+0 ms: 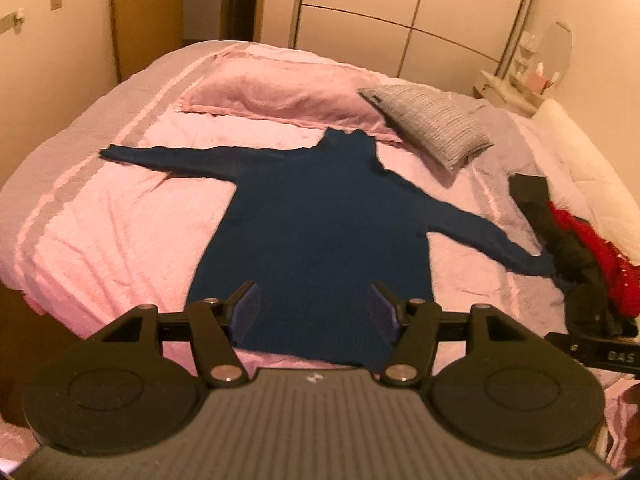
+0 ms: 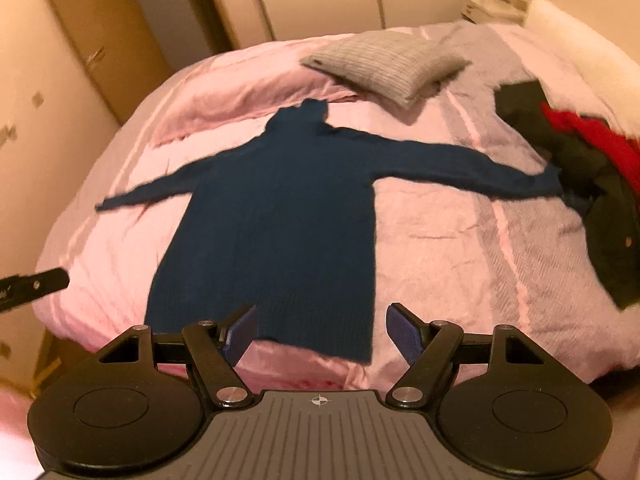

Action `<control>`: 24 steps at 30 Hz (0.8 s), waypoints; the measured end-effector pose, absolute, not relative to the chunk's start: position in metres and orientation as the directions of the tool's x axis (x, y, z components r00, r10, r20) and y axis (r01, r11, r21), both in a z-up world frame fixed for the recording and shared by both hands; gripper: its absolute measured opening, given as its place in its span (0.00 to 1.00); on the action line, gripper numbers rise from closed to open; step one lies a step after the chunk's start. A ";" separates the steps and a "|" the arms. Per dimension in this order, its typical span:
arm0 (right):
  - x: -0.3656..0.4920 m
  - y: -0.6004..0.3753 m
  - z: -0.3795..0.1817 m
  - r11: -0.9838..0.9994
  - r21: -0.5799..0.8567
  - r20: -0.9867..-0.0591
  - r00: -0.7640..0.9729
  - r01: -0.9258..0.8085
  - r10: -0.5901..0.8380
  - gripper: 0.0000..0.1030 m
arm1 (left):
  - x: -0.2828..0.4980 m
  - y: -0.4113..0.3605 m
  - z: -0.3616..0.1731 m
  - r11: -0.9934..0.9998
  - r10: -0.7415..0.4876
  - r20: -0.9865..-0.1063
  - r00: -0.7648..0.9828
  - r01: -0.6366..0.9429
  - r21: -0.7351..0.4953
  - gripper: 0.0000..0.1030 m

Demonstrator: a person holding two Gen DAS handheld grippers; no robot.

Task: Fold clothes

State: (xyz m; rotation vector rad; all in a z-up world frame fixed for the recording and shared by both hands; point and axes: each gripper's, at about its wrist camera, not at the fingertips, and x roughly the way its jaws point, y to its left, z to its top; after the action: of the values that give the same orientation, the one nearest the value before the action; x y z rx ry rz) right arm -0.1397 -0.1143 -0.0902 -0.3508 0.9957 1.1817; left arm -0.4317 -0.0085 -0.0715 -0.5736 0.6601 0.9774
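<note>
A dark blue turtleneck sweater lies flat on the pink bed, sleeves spread out to both sides, hem toward me. It also shows in the right wrist view. My left gripper is open and empty, held above the hem. My right gripper is open and empty, above the hem's right corner. The right sleeve's cuff touches a clothes pile.
A pile of black and red clothes lies at the bed's right side, also in the right wrist view. A pink pillow and a grey pillow lie beyond the collar. Wardrobe doors stand behind.
</note>
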 end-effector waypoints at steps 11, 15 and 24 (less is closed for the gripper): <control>-0.112 -0.066 -0.103 0.393 0.328 -0.729 0.034 -0.859 0.684 0.72 | -0.424 0.084 -0.094 0.498 0.523 -0.712 0.468 -0.846 -0.190 0.61; -0.105 -0.023 -0.109 0.414 0.304 -0.693 0.099 -0.858 0.714 0.72 | -0.409 0.149 -0.112 0.529 0.496 -0.718 0.488 -0.826 -0.196 0.62; -0.069 0.122 -0.157 0.483 0.272 -0.793 0.090 -0.832 0.603 0.72 | -0.362 0.338 -0.163 0.601 0.322 -0.759 0.566 -0.742 -0.298 0.63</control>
State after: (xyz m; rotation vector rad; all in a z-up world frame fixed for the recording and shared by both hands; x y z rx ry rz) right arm -0.0691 0.1219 -0.1573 -0.2750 1.0144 1.0867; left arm -0.3623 0.3379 -0.1625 -0.6589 0.7167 0.6814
